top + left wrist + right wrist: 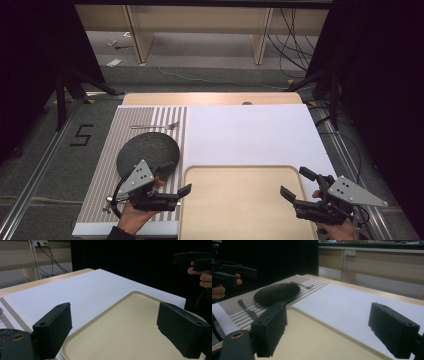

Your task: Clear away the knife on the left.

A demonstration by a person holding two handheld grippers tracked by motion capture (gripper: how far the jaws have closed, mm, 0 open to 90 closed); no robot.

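A dark round plate (147,151) lies on a striped placemat (102,175) at the left, with a fork (156,126) beyond it. My left gripper (176,179) hovers open just right of the plate's near edge, jaws pointing toward a beige tray (245,210). Across the tray's right rim my right gripper (296,183) also stands open, pointing left. The left gripper view looks through its open gripper (113,332) onto the tray (130,327). In the right gripper view the open gripper (325,332) frames the tray (312,337), the plate (277,293), the fork (302,285) and a dark knife (247,309).
A white sheet (250,132) covers the tabletop behind the tray. Beyond the table are wooden furniture legs (137,35) and cables (292,40) on the floor. Dark curtains flank both sides.
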